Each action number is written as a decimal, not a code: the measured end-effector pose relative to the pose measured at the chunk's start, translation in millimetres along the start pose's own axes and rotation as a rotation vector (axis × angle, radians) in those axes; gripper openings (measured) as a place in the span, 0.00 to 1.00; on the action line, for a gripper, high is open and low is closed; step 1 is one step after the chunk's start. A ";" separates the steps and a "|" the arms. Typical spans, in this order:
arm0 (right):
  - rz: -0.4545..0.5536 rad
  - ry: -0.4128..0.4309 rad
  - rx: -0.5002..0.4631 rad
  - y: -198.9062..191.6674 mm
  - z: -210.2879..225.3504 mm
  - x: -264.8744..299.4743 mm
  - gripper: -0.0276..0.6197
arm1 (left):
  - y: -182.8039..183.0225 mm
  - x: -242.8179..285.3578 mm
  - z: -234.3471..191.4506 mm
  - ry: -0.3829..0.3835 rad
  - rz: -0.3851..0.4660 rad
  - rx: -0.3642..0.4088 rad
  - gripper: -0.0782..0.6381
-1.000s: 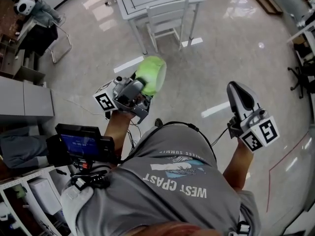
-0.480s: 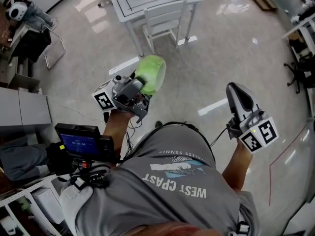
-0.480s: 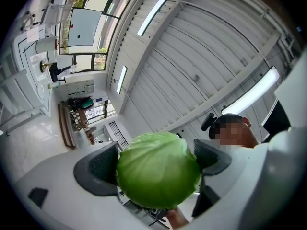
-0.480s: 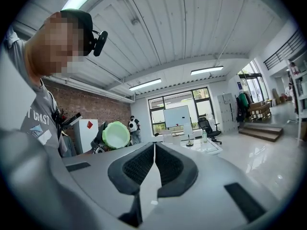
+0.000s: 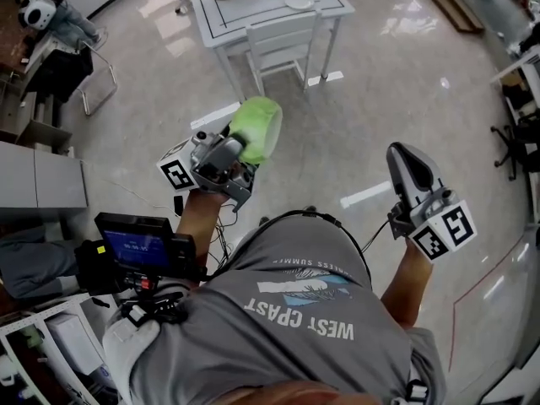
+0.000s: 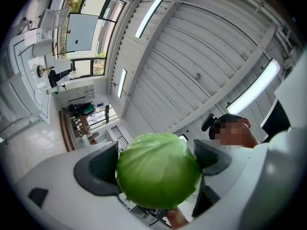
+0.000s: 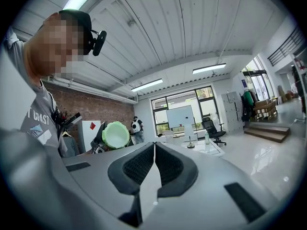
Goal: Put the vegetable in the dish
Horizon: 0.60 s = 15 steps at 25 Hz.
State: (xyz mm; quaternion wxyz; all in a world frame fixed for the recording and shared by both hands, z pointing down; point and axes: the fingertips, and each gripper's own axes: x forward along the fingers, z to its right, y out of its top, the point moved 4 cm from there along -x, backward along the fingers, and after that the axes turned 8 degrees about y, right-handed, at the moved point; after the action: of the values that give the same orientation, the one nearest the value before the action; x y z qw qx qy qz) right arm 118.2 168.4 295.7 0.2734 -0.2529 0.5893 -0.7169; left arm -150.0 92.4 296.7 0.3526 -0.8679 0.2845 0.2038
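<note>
My left gripper is shut on a round green cabbage, held up at chest height over the floor. The cabbage fills the gap between the two dark pads in the left gripper view. The right gripper is raised at the right with its jaws pressed together and nothing between them. In the right gripper view the cabbage shows small at the left. A white dish lies on the white table far ahead.
A white chair stands at the near side of the table. Grey cabinets and a dark chair are at the left. A handheld screen sits near my left side. Shiny floor lies between me and the table.
The table and chair have slid slightly lower and nearer in the head view. Both grippers keep the same pose, the cabbage still held.
</note>
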 end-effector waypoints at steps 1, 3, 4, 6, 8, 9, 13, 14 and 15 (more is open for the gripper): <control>-0.002 0.010 -0.002 2.3 13.2 3.3 0.05 | 1.9 8.0 -8.2 0.004 0.010 0.003 0.81; -0.004 0.028 -0.004 4.3 34.2 5.6 0.05 | 0.4 20.2 -20.6 0.019 0.024 0.017 0.81; -0.004 0.036 -0.004 4.1 41.9 5.4 0.05 | -1.7 24.5 -24.6 0.028 0.026 0.029 0.81; -0.005 0.053 0.000 3.4 52.8 4.7 0.05 | -5.1 32.0 -29.0 0.035 0.029 0.045 0.81; -0.011 0.064 0.003 4.3 62.1 4.7 0.05 | -5.4 38.8 -32.9 0.035 0.036 0.050 0.81; -0.013 0.065 0.005 5.2 67.3 5.3 0.05 | -4.4 42.2 -35.6 0.037 0.039 0.050 0.81; -0.015 0.051 0.020 5.6 85.5 10.7 0.05 | 0.9 53.9 -51.0 0.046 0.024 0.043 0.81; -0.016 0.046 0.021 5.0 89.2 13.7 0.05 | 3.3 55.7 -55.5 0.044 0.019 0.041 0.81; -0.015 0.040 0.021 4.6 92.3 17.6 0.05 | 6.4 57.2 -60.3 0.042 0.015 0.038 0.81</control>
State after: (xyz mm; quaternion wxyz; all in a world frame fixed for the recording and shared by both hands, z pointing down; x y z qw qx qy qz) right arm 169.1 90.3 308.3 0.2587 -0.2399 0.5851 -0.7302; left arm -101.7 24.7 302.1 0.3613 -0.8630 0.3022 0.1828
